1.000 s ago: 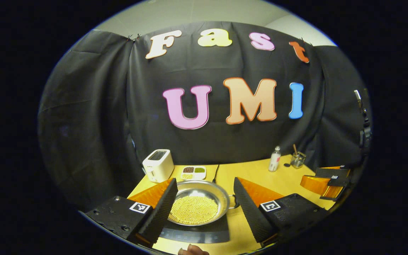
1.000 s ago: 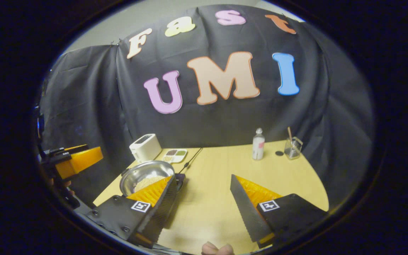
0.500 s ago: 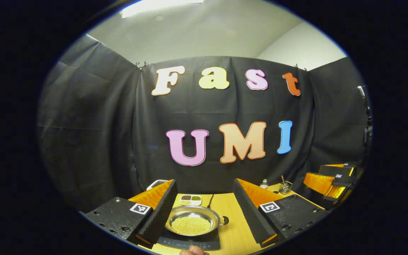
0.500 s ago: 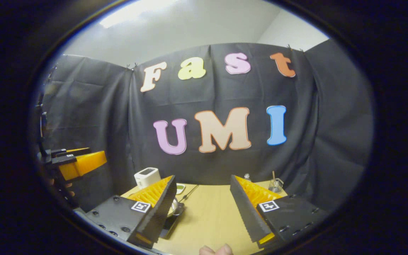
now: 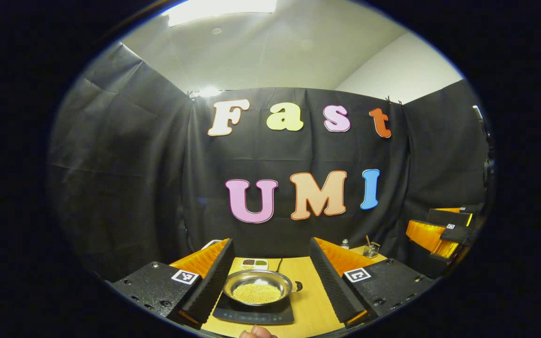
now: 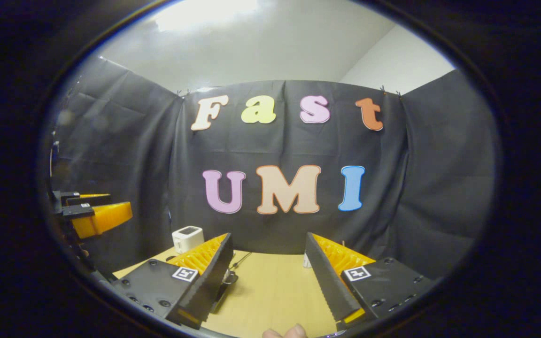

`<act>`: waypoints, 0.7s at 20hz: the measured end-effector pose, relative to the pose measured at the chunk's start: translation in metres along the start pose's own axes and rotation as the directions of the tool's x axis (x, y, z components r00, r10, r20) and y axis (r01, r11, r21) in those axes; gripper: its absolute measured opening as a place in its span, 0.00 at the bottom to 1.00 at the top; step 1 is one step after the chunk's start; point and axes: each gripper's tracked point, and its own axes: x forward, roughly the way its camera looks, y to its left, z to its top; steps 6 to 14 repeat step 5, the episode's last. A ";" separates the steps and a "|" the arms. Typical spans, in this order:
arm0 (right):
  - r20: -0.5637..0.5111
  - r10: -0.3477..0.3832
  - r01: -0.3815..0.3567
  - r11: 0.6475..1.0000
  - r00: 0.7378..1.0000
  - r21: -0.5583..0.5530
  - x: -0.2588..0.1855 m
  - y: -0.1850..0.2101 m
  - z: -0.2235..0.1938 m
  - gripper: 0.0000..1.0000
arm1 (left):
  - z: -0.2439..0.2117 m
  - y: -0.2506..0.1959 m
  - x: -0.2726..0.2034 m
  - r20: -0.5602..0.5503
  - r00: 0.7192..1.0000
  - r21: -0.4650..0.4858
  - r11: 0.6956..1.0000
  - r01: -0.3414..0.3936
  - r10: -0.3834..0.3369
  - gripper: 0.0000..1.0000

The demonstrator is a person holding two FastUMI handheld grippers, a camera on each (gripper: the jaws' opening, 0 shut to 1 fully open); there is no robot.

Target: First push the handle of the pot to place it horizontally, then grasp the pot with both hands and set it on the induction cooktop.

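At the bottom centre of the left gripper view the pot [image 5: 257,287] sat on the induction cooktop [image 5: 253,315], both the left gripper [image 5: 270,277] and right gripper [image 6: 268,272] gaping wide and empty, so placing looked finished, leaving only withdrawal.

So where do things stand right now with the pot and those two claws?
Left gripper open, empty, held back from the pot. Right gripper open, empty. Pot sits on the induction cooktop, grains inside. Nothing in the way.
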 end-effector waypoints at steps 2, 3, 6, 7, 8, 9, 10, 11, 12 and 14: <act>-0.002 0.001 -0.001 1.000 1.000 -0.023 -0.001 -0.005 0.003 0.95 | 0.000 -0.002 -0.002 0.003 1.000 0.009 1.000 -0.010 0.010 0.97; -0.001 -0.002 0.002 1.000 1.000 -0.029 -0.002 -0.008 0.005 0.95 | 0.002 -0.007 -0.001 0.008 1.000 0.004 1.000 -0.006 0.006 0.97; -0.007 -0.008 0.008 1.000 1.000 -0.020 -0.005 -0.013 0.005 0.95 | 0.003 -0.024 -0.001 0.010 1.000 -0.005 1.000 0.026 -0.026 0.98; -0.007 -0.008 0.008 1.000 1.000 -0.020 -0.005 -0.013 0.005 0.95 | 0.003 -0.024 -0.001 0.010 1.000 -0.005 1.000 0.026 -0.026 0.98; -0.007 -0.008 0.008 1.000 1.000 -0.020 -0.005 -0.013 0.005 0.95 | 0.003 -0.024 -0.001 0.010 1.000 -0.005 1.000 0.026 -0.026 0.98; -0.007 -0.008 0.008 1.000 1.000 -0.020 -0.005 -0.013 0.005 0.95 | 0.003 -0.024 -0.001 0.010 1.000 -0.005 1.000 0.026 -0.026 0.98; -0.007 -0.008 0.008 1.000 1.000 -0.020 -0.005 -0.013 0.005 0.95 | 0.003 -0.024 -0.001 0.010 1.000 -0.005 1.000 0.026 -0.026 0.98; -0.007 -0.008 0.008 1.000 1.000 -0.020 -0.005 -0.013 0.005 0.95 | 0.003 -0.024 -0.001 0.010 1.000 -0.005 1.000 0.026 -0.026 0.98; -0.007 -0.008 0.008 1.000 1.000 -0.020 -0.005 -0.013 0.005 0.95 | 0.003 -0.024 -0.001 0.010 1.000 -0.005 1.000 0.026 -0.026 0.98; -0.007 -0.008 0.008 1.000 1.000 -0.020 -0.005 -0.013 0.005 0.95 | 0.003 -0.024 -0.001 0.010 1.000 -0.005 1.000 0.026 -0.026 0.98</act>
